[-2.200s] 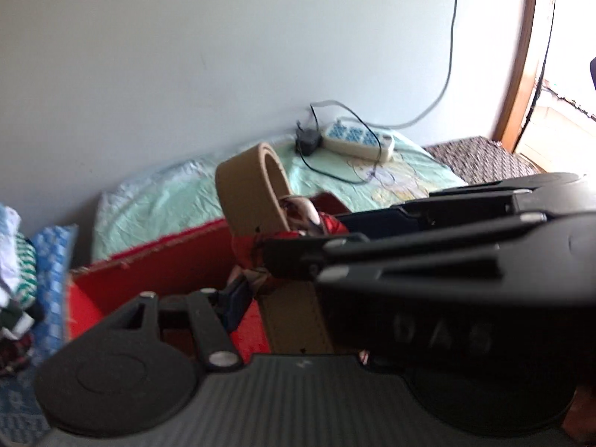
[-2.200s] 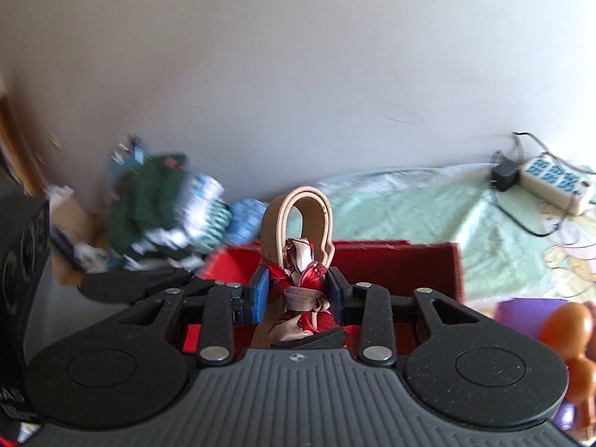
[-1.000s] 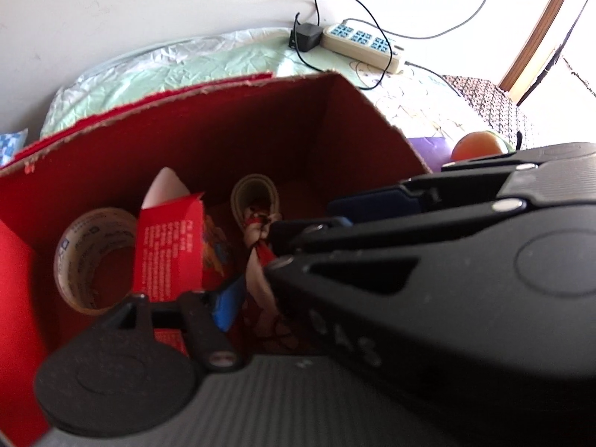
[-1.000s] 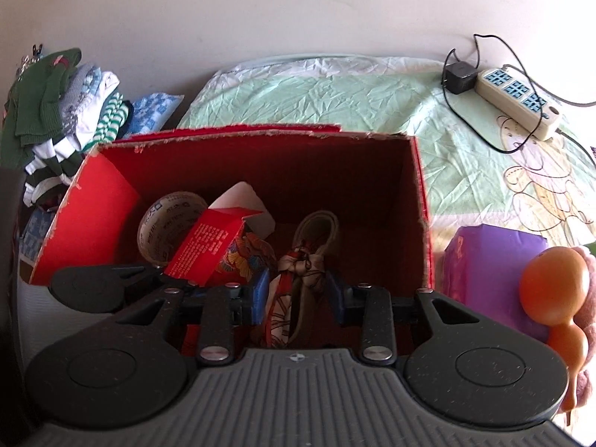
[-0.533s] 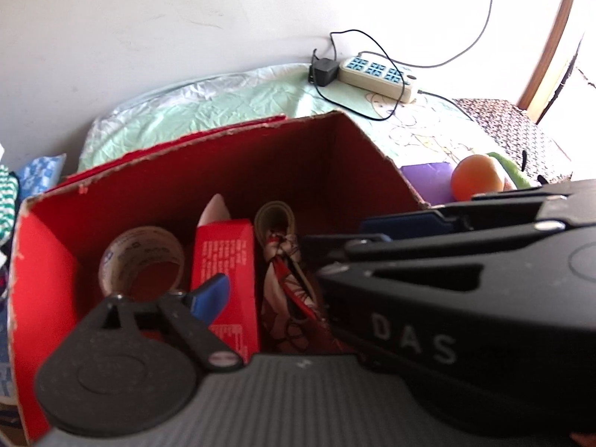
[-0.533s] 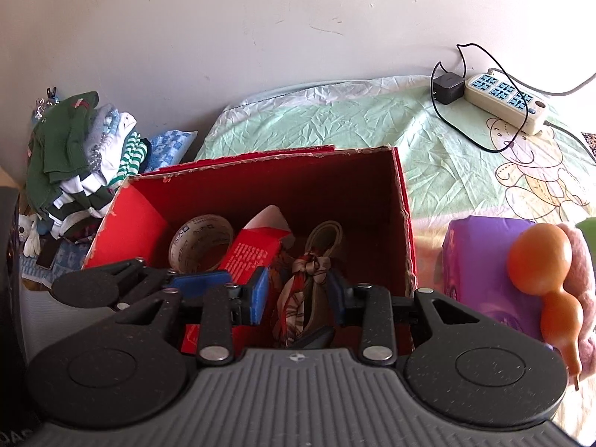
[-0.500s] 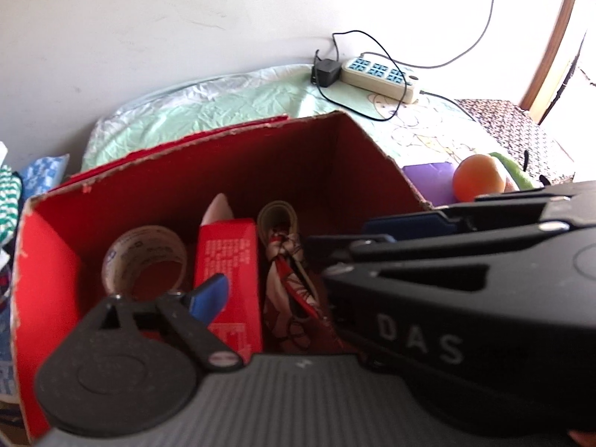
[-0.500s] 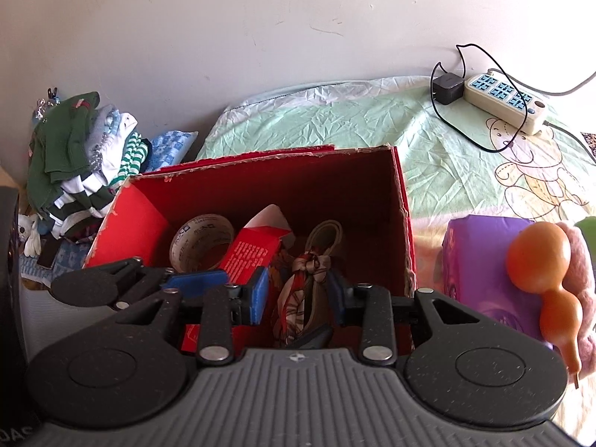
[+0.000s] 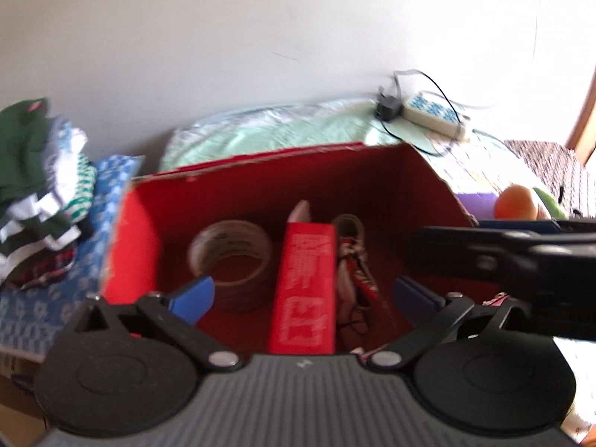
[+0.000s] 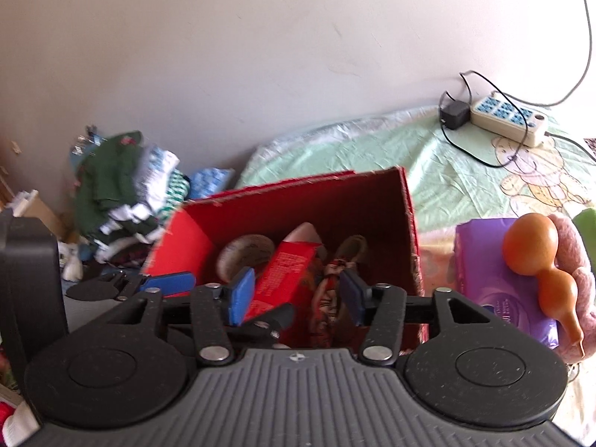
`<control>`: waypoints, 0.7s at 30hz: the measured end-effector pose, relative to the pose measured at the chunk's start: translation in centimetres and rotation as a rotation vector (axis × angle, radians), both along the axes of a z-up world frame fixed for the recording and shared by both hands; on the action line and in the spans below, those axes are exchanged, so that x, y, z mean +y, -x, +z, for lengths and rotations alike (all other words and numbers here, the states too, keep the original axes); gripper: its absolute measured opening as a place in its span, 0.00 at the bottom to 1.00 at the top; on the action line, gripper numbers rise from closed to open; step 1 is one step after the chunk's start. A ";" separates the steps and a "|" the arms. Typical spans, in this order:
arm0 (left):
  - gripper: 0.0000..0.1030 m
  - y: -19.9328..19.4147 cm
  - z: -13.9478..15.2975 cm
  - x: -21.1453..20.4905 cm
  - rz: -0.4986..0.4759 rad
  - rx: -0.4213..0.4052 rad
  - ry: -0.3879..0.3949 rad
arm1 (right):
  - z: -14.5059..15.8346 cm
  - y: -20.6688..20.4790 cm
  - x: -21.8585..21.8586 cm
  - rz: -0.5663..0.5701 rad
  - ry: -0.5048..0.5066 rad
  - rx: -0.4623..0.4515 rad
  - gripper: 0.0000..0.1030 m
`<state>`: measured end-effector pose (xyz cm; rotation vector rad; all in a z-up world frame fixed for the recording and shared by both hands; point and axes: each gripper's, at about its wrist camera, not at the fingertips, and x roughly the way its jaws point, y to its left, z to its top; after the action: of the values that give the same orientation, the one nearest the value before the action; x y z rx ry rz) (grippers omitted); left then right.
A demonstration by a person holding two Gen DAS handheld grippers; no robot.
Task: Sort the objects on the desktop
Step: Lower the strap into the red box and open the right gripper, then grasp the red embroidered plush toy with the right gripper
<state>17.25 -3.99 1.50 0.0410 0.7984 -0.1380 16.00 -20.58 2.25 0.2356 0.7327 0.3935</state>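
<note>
Left wrist view: left hand-held gripper (image 9: 303,296) is seen wide open, nothing held, hovering just above the near edge of the red box (image 9: 130,246). Dead ahead and below the blue pads lie the red carton (image 9: 303,287), the tape roll (image 9: 231,257) ahead-left, and the headband with patterned scarf (image 9: 354,260) just right of the carton, touching it; long axis runs away from the gripper, loop end farthest. Right hand-held gripper is visible at the right edge as a dark blur. Right wrist view: right hand-held gripper (image 10: 296,296) is seen parted about halfway, empty, with the headband (image 10: 337,279) directly ahead between the pad lines but not touched; it leans near-to-far along the box's right wall. Release looks complete; retreat is best done straight up and back so the scarf is not snagged. Next candidates sit ahead-right, outside the box: orange gourd (image 10: 532,249) on the purple pack (image 10: 491,260).
</note>
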 end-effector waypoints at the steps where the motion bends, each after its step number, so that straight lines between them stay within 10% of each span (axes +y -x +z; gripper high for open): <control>1: 1.00 0.5 0.2 0.7 0.022 -0.007 0.005 | 0.1 0.5 0.0 0.014 -0.005 -0.009 0.58; 11: 1.00 8.2 0.1 6.2 0.095 -0.036 -0.045 | -0.8 5.1 0.9 0.301 -0.039 -0.030 0.62; 21: 0.98 10.8 -5.9 6.5 0.105 0.189 0.034 | -7.8 4.7 4.4 0.410 -0.003 0.232 0.65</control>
<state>6.43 2.55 -4.38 -0.0472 0.9848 -0.0563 11.30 -16.20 -5.56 0.1333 1.0124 0.7657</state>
